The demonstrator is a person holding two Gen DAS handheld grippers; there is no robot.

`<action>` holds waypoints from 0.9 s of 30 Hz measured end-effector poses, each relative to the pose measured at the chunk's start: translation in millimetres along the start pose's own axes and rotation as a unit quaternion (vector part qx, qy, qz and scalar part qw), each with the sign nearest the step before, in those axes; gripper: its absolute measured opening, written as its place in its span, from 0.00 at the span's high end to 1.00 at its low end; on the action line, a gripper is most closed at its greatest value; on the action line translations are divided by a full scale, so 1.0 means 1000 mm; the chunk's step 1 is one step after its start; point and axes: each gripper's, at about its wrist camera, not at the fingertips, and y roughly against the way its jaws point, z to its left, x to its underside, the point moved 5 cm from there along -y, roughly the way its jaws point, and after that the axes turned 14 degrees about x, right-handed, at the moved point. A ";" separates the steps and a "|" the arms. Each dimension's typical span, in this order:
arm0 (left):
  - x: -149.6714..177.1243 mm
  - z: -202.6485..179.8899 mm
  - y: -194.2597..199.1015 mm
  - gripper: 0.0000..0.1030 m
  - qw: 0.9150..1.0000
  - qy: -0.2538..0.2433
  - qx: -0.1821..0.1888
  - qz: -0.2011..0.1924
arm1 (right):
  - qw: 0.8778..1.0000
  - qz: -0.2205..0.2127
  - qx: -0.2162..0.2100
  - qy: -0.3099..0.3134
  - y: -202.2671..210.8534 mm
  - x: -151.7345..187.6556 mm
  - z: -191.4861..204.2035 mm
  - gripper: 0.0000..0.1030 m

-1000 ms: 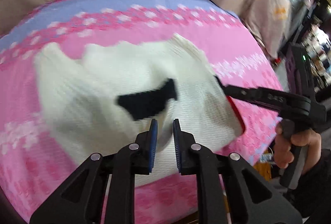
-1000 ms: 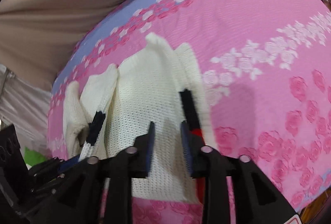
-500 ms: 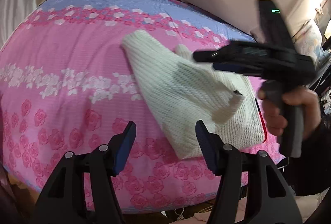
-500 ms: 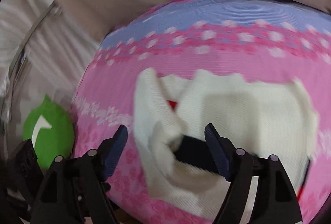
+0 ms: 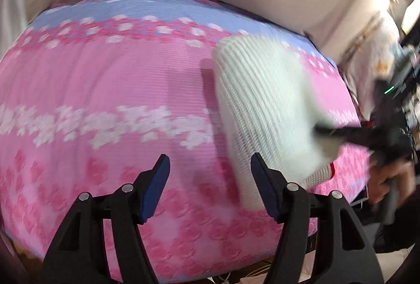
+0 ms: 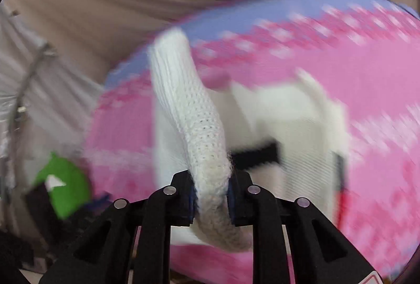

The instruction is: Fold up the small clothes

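Fingers of the right hand-held gripper (image 6: 211, 196) are pinching a rolled edge of the white knit sweater (image 6: 288, 126), the cloth bunching thickly between the jaws and rising away from them in a ribbed band toward the far edge of the bed (image 6: 380, 89). Beyond that band, the rest of the garment is lying on the pink flowered cover with a black patch (image 6: 256, 154) showing near its middle; blur is hiding finer detail.

Jaws of the left hand-held gripper (image 5: 210, 188) are standing wide apart, holding nothing, hovering over the near edge of the bed (image 5: 92, 89) with their right finger just beside the sweater's (image 5: 262, 105) lower hem. From this side the sweater is lying toward the right edge of the bed, and the right hand-held gripper (image 5: 323, 130) is reaching in over it from the right.

As a judgement, the knit is looking soft, light and stretchy, so it is likely sagging and dragging rather than holding any crease. A good hold seems to be the thick ribbed hem or a doubled edge, where the loose weave is least likely to slip or snag on the pads.
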 end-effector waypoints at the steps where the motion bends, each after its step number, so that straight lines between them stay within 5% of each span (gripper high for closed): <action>1: -0.002 -0.006 -0.007 0.40 1.000 -0.008 0.003 0.007 | 0.999 0.032 0.017 -0.016 -0.020 0.013 -0.021 0.77; 3: -0.006 -0.020 -0.020 0.39 0.999 -0.028 0.008 0.021 | 0.996 0.063 0.045 -0.034 -0.054 0.033 -0.044 0.75; 5: -0.008 -0.031 -0.029 0.32 0.999 -0.044 0.011 0.029 | 0.997 0.037 0.036 -0.058 -0.053 0.041 -0.049 0.67; 8: -0.006 -0.038 -0.040 0.31 0.998 -0.046 0.019 0.042 | 0.995 -0.015 0.028 -0.093 -0.030 0.043 -0.057 0.34; 12: -0.005 -0.040 -0.046 0.31 0.997 -0.045 0.016 0.053 | 0.997 -0.003 0.030 -0.068 -0.044 0.051 -0.066 0.33; 19: -0.008 -0.027 -0.041 0.31 0.999 -0.008 0.022 0.042 | 0.994 0.026 -0.069 -0.080 -0.071 0.042 -0.035 0.33; 21: -0.008 -0.022 -0.038 0.31 0.999 0.003 0.021 0.038 | 0.992 0.040 -0.086 -0.082 -0.082 0.035 -0.024 0.45; 22: -0.009 -0.020 -0.036 0.31 0.999 0.006 0.021 0.034 | 0.991 0.045 -0.091 -0.082 -0.083 0.032 -0.021 0.77; 24: -0.013 -0.018 -0.029 0.31 0.999 0.012 0.021 0.024 | 0.986 0.040 -0.130 -0.096 -0.072 0.022 -0.009 0.80; 27: -0.019 -0.022 -0.023 0.30 0.999 0.011 0.031 0.015 | 0.986 -0.041 -0.149 -0.068 -0.006 0.001 0.015 0.83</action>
